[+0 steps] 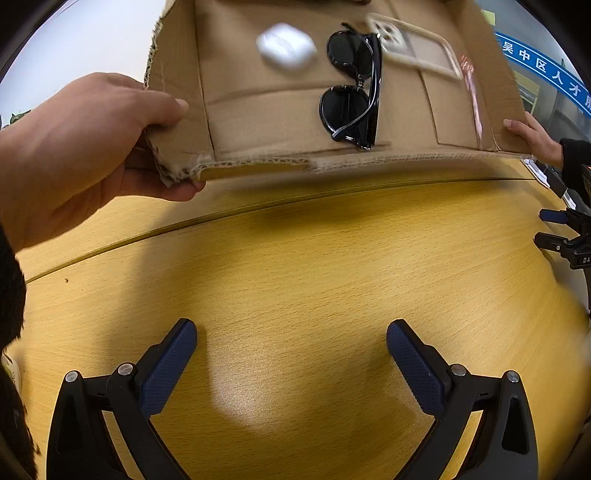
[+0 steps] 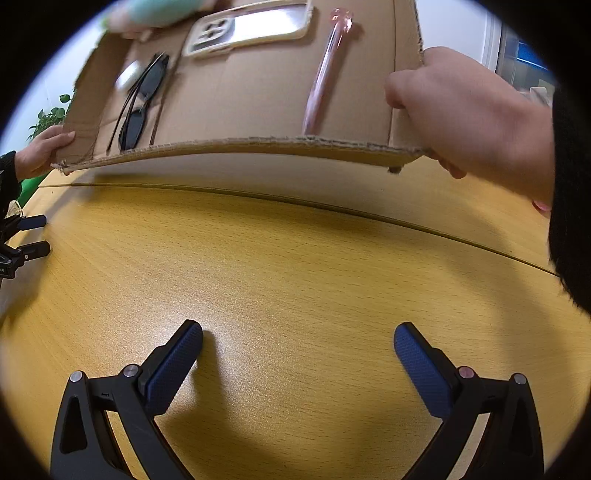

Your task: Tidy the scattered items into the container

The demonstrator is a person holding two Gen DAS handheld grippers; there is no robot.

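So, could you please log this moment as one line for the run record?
box: tilted, lifted by bare hands | inside: sunglasses, earbud case, phone case, pink pen | left tongs: open, empty | right tongs: open, empty

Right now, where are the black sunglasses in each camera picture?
Left wrist view: the sunglasses lie top centre, inside the tilted cardboard box.
Right wrist view: the sunglasses sit upper left in the box.
Shared landmark: the pale phone case beside them.
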